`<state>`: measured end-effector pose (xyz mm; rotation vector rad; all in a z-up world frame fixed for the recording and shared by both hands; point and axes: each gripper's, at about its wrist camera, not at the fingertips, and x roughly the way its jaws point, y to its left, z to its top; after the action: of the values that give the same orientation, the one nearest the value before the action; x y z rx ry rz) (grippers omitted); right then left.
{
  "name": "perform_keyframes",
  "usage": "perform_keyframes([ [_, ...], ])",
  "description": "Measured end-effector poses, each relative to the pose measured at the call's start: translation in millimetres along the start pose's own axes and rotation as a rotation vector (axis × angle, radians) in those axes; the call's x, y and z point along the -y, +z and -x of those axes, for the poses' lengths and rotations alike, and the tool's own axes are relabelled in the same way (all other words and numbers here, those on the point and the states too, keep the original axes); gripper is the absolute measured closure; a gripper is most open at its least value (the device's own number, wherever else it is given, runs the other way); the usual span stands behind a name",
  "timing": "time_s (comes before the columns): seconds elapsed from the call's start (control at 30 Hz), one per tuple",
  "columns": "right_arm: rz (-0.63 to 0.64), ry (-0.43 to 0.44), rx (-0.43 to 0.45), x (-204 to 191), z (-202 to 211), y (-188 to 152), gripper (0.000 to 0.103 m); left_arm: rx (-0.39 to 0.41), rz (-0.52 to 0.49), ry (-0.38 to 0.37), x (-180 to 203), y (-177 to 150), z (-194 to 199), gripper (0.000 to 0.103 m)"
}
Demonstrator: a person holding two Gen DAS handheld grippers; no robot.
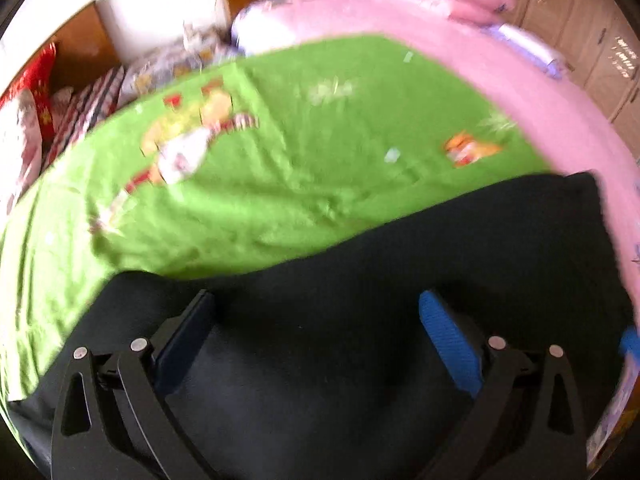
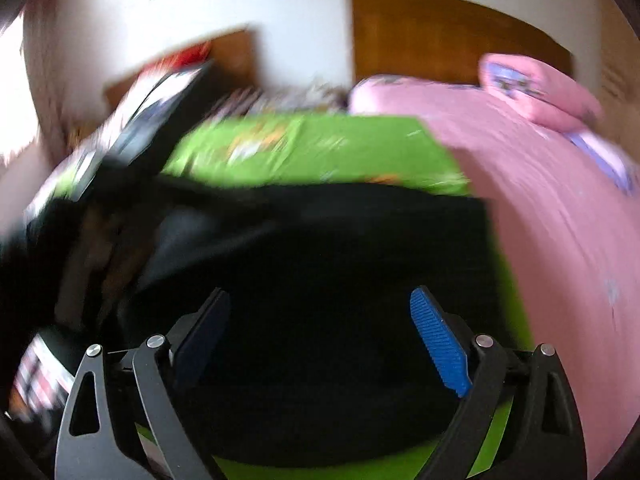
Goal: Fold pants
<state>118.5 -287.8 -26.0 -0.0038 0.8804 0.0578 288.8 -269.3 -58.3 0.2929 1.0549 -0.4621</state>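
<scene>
The black pants (image 1: 420, 248) lie flat on a green printed sheet (image 1: 300, 152) on the bed. My left gripper (image 1: 316, 312) is open and empty, its blue-padded fingers spread just above the dark cloth. In the right wrist view the pants (image 2: 340, 248) fill the middle, and my right gripper (image 2: 320, 308) is open and empty above them. The left gripper's body (image 2: 152, 120) shows blurred at the upper left of that view. Both views are motion-blurred.
A pink blanket (image 1: 520, 92) covers the far and right side of the bed, with a pink pillow (image 2: 536, 88) at its head. Patterned bedding (image 1: 92, 104) is piled at the left. A wooden headboard (image 2: 440, 36) and white wall stand behind.
</scene>
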Motion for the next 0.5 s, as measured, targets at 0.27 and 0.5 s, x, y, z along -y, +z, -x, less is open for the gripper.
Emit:
perform_keyframes([
  [0.27,0.044,0.041,-0.015,11,9,-36,0.015,0.060,-0.001,0.002,-6,0,-8,0.001],
  [0.5,0.095,0.018,0.027,-26,-3,28,0.015,0.041,0.017,-0.002,-7,8,7,0.001],
])
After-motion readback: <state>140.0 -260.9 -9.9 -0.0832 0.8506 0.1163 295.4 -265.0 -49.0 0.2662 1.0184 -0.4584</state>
